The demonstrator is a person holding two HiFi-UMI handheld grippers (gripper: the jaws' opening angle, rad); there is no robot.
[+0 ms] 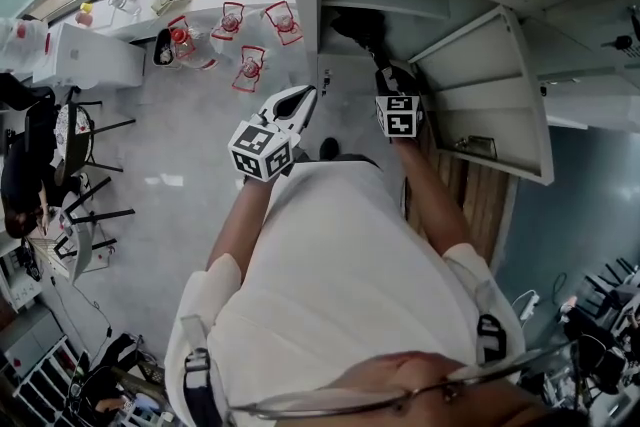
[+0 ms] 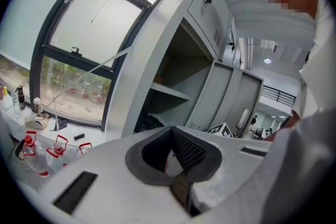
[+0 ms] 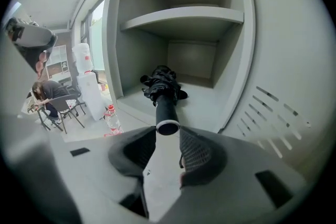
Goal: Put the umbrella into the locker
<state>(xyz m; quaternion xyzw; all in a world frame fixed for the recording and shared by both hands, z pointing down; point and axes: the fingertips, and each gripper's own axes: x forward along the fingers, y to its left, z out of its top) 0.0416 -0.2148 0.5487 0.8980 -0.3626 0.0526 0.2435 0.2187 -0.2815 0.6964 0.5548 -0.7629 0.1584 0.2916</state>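
A folded black umbrella [image 3: 163, 86] lies on the floor of the open grey locker [image 3: 184, 16], under its shelf, with the black handle [image 3: 166, 110] pointing out at me. My right gripper [image 3: 168, 134] is just in front of the handle's end, jaws apart and nothing between the pads; I cannot tell whether the tips touch the handle. The head view shows the right gripper [image 1: 388, 70] reaching into the locker [image 1: 430, 55] by the umbrella [image 1: 358, 27]. My left gripper [image 1: 308, 95] hangs outside the locker's left edge, shut and empty [image 2: 170, 131].
The locker door [image 1: 495, 100] stands open to the right. Several water bottles in red carriers [image 1: 250, 65] stand on the floor to the left, near a white box [image 1: 85, 55]. A person [image 3: 47, 93] sits at a table with chairs [image 1: 90, 165] at far left.
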